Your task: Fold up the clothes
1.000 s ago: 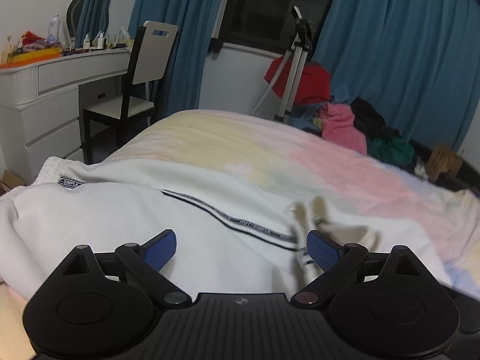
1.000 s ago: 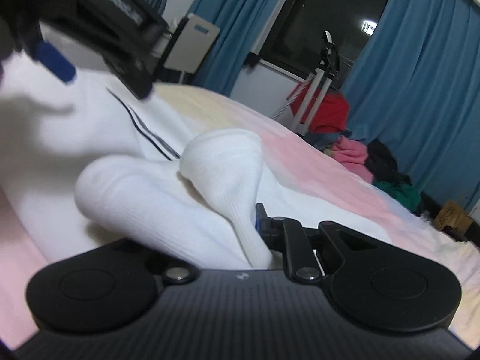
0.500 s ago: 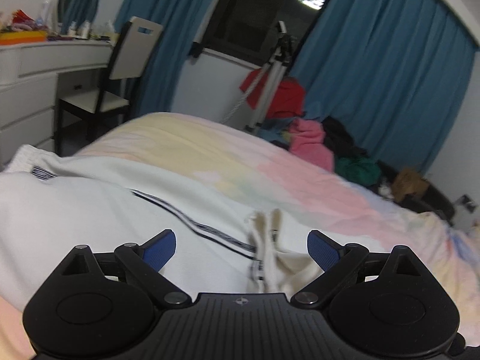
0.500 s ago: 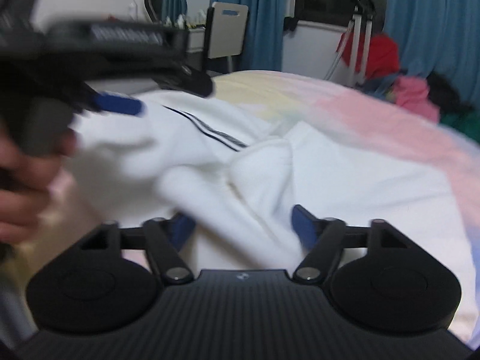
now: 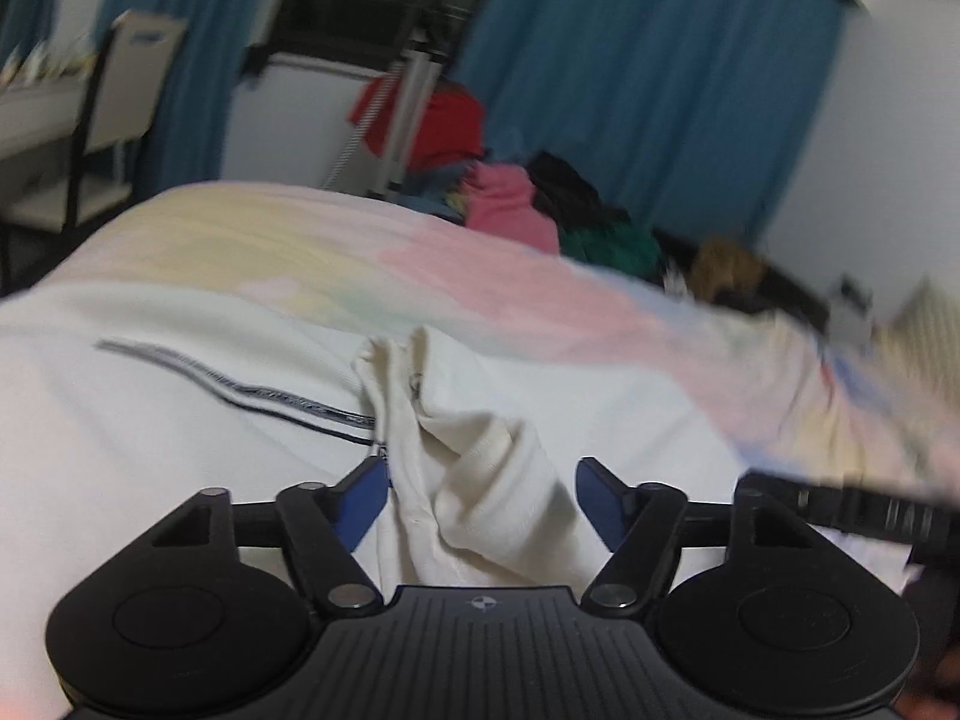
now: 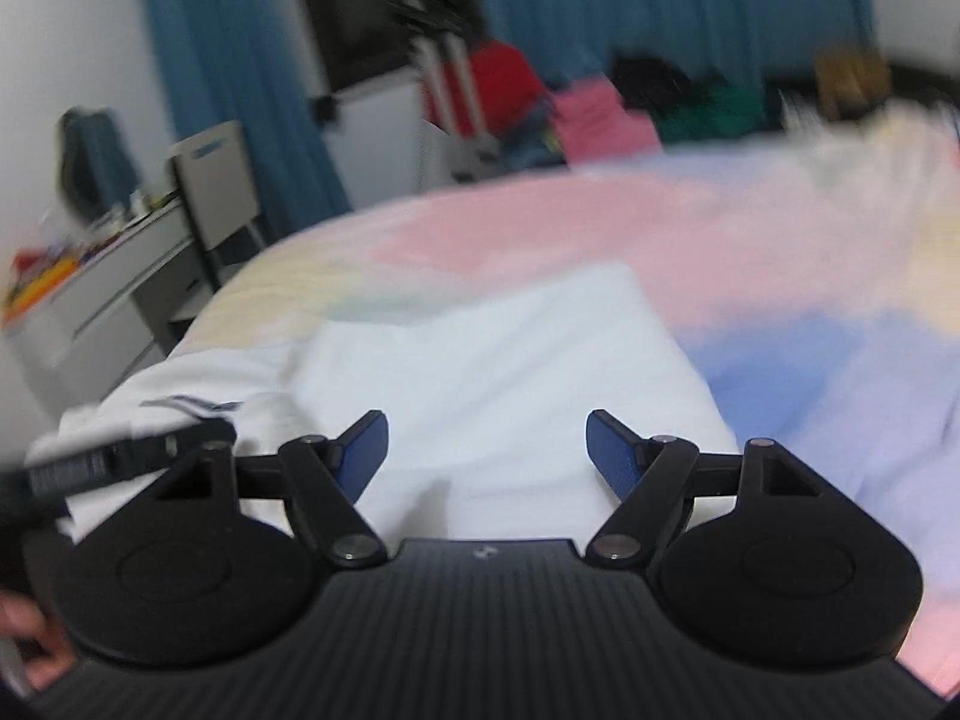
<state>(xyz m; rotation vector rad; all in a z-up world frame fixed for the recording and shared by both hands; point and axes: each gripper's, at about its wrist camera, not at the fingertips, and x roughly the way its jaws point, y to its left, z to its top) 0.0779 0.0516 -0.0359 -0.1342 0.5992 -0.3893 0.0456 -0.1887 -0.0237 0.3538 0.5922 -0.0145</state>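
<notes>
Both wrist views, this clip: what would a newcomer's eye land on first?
First, the white garment with its dark striped band, spread across the near side of the pastel bed cover, a bunched cream fold standing between the open left gripper. Next, the right gripper, also open, over a flat white part. Behind the bed, a heap of red, pink and green clothes against blue curtains.

Blue curtains point(image 5: 630, 78) hang behind the pastel bed point(image 5: 516, 276). A tripod point(image 5: 408, 90) stands beyond its far edge. A chair point(image 6: 216, 186) faces the white dresser point(image 6: 102, 300).
</notes>
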